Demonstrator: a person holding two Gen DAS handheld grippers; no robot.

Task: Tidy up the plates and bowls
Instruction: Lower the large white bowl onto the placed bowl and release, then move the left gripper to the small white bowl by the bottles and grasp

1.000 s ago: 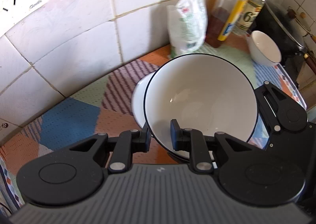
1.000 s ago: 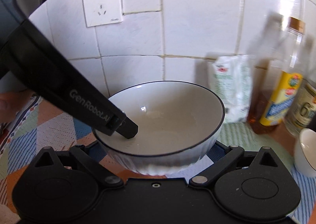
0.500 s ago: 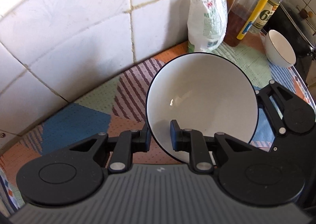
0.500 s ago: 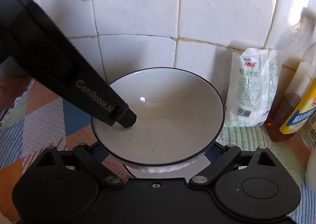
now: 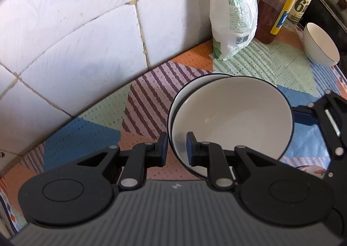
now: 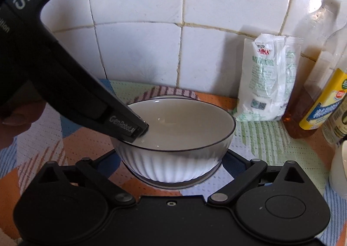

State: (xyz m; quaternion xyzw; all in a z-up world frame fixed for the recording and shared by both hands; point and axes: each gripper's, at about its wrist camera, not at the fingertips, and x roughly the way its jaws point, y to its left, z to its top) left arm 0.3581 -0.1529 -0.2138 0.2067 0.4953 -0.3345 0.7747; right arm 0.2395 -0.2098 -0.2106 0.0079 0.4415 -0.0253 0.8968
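Note:
A white ribbed bowl with a thin black rim (image 5: 234, 120) (image 6: 180, 128) sits inside a second black-rimmed white dish (image 5: 184, 92), whose edge also shows under it in the right wrist view (image 6: 208, 175). My left gripper (image 5: 177, 148) is shut on the bowl's near rim, one finger inside and one outside; it shows as a black arm (image 6: 128, 125) in the right wrist view. My right gripper's fingers spread wide around the bowl's base, tips hidden behind it. A small white bowl (image 5: 321, 45) stands far right.
A white salt bag (image 5: 234, 20) (image 6: 269, 79), an amber bottle (image 5: 273, 7) and a yellow-labelled bottle (image 6: 323, 107) stand against the tiled wall. A patchwork mat (image 5: 104, 115) covers the counter. A dark stove edge (image 5: 329, 3) lies at far right.
The gripped bowl has come down and levelled out, now resting in the lower dish. Both views have dropped closer to the counter; the right gripper stays spread around the bowl.

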